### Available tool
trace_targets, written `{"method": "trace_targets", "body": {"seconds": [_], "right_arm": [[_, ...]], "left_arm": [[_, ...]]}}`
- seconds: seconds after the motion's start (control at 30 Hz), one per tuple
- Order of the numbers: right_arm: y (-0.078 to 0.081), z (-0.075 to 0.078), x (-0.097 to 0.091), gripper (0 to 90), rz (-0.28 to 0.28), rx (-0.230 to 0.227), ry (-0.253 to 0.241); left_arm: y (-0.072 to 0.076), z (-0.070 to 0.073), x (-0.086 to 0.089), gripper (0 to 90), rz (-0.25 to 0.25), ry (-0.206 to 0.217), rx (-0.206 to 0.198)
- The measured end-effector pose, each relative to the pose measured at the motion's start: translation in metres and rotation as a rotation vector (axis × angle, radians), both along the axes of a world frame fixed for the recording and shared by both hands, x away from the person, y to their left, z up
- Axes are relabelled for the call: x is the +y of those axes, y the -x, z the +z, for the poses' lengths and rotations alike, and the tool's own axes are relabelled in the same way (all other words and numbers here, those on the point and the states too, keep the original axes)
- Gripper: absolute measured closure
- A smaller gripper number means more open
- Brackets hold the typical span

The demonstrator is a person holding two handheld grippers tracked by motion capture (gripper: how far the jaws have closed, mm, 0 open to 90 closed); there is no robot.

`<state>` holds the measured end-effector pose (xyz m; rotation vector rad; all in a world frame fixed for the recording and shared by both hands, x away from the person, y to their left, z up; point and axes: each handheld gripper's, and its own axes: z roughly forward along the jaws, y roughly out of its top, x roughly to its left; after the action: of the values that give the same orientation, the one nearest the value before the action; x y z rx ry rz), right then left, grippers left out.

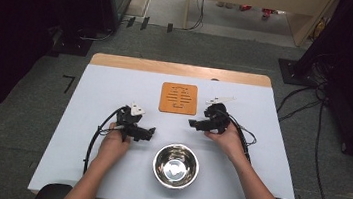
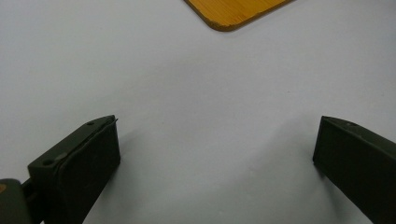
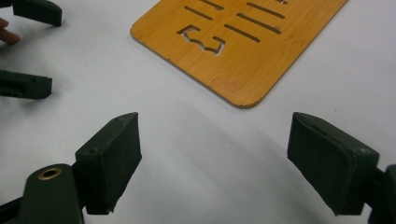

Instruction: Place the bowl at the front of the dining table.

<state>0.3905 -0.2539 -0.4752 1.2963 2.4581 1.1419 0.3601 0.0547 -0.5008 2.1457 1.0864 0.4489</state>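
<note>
your two grippers face each other above the steel bowl.
left gripper and right gripper both gape empty, near the wooden mat.

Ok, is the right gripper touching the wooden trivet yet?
Apart. In the right gripper view the right gripper has open jaws, and bare table lies between them and the wooden trivet.

Glossy metal bowl, matt wooden board, matt black tongs.
</note>
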Motion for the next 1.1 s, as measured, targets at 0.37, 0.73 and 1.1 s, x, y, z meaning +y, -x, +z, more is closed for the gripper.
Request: {"method": "trace_targets", "body": {"seconds": [0.37,0.73,1.1], "right_arm": [[0.007,0.005,0.008,21.2,0.043,0.006,-0.024],[0.014,0.008,0.011,25.8,0.082,0.021,-0.034],[0.019,0.011,0.011,28.2,0.114,0.022,-0.034]], "left_arm": [[0.0,0.0,0.0,0.4,-0.001,-0.001,0.0],[0.0,0.0,0.0,0.4,0.0,0.0,0.0],[0.0,0.0,0.0,0.4,0.0,0.0,-0.001]]}}
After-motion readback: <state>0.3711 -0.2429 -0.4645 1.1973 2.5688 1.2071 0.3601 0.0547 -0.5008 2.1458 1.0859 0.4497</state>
